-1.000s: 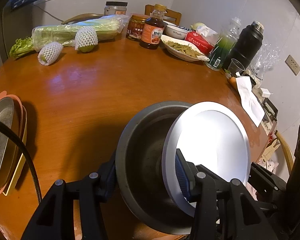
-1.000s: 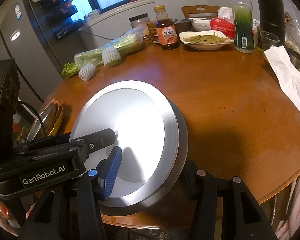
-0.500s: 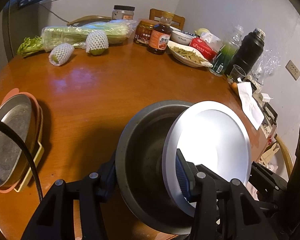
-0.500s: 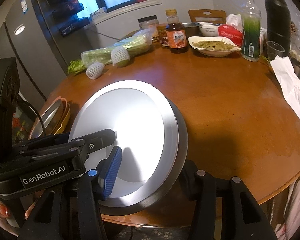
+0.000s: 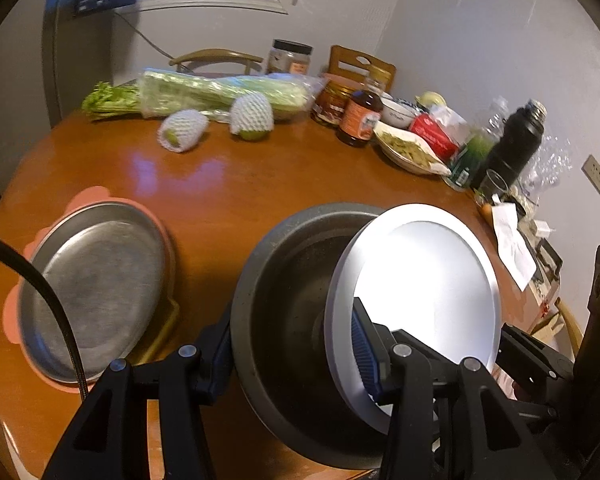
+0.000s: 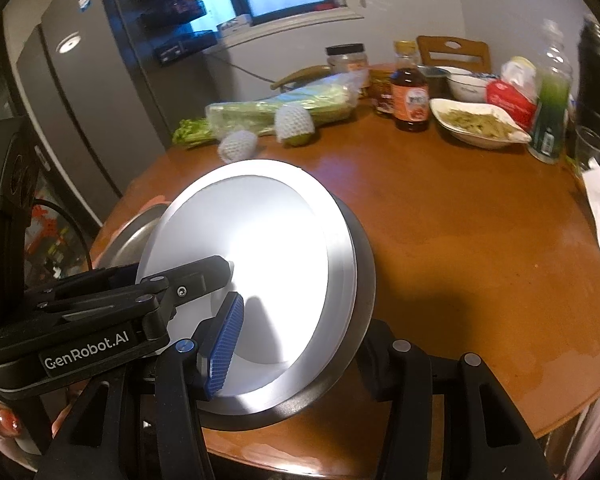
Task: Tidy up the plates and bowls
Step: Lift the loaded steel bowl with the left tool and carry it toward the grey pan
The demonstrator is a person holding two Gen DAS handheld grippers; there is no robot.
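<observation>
Above the worktop's (image 5: pixel 228 200) near edge, a dark bowl (image 5: pixel 284 312) w/ a white plate (image 5: pixel 424 276) set in it is held tilted, clear of the wood. Bowl: round, deep, matte grey, speckled inside. Plate: round, smooth, glossy, bright glare at centre.

Left claw (image 5: pixel 292 350) is part open, clamped on bowl + plate together: one black finger outside the bowl wall, the blue ribbed pad on the plate face. Right claw (image 6: pixel 296 340) grips the same stack from the other side, blue pad on the plate, far finger behind the bowl rim; that contact is hidden.

At the left edge lies a dull metal plate (image 5: pixel 96 284), scuffed, on a pink scalloped tray (image 5: pixel 14 312); a yellow piece under it is mostly hidden. Far edge: bagged celery (image 5: pixel 220 92), two net-wrapped fruits, sauce bottle (image 5: pixel 360 120), dish of food (image 5: pixel 408 152), black flask (image 5: pixel 512 148), slightly blurred. Bowl base cut off by claw frames.
</observation>
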